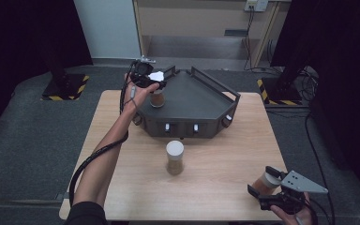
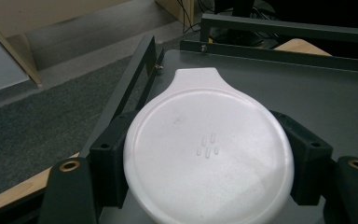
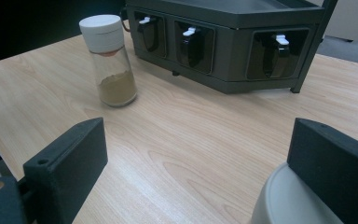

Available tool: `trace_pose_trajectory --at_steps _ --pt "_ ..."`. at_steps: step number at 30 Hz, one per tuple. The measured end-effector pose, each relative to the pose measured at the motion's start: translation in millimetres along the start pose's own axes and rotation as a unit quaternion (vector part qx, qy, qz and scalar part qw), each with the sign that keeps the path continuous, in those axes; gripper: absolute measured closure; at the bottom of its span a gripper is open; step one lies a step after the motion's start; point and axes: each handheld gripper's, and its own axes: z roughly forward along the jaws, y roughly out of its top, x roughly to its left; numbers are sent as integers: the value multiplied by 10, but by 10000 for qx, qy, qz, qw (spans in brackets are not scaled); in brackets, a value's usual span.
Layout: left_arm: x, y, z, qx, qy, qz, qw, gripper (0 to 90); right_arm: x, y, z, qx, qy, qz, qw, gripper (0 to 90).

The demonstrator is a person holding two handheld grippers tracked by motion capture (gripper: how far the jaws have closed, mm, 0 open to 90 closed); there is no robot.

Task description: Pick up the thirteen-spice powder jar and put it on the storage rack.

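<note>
White-capped jar [image 2: 208, 149] in left tongs [image 2: 205, 154]

The place reads as a lab or test room set up for recording rather than a home. A small light wooden counter [image 1: 122, 187] stands alone on grey carpet [image 1: 23, 136], flanked by black curtains [image 1: 23, 28] and by black stand bases edged with yellow-and-black hazard tape [image 1: 65, 86]. Loose black cables [image 1: 309, 79] run across the floor to a white wall socket [image 1: 256, 4], beside plain pale wooden furniture [image 1: 201, 18] at the back.
</note>
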Motion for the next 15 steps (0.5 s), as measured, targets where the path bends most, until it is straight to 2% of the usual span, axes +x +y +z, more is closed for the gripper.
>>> trace_pose_trajectory --at_steps 4,5,7,8,11,13,15 --pt "-38 -1 6 -20 54 35 10000 281 2 0 -4 -4 -3 -6 10000 53" --pt "-47 -7 5 -54 71 8 10000 228 2 0 -5 -8 -5 -5 10000 53" --pt "-48 -10 2 -106 71 1 9999 193 2 0 -5 -6 -5 -7 10000 53" --pt "-53 -13 -2 -141 77 -3 9999 138 3 -1 -7 -12 -5 -7 10000 53" --pt "-72 -22 -49 -265 113 60 9996 95 3 -2 -10 -23 -3 -7 10000 53" --pt "-90 -37 -109 -406 134 143 9990 90 5 -2 -11 -31 -6 -13 10000 53" --pt "-112 -57 -242 -645 59 241 9976 76 11 -3 -14 -46 -17 -24 10000 53"
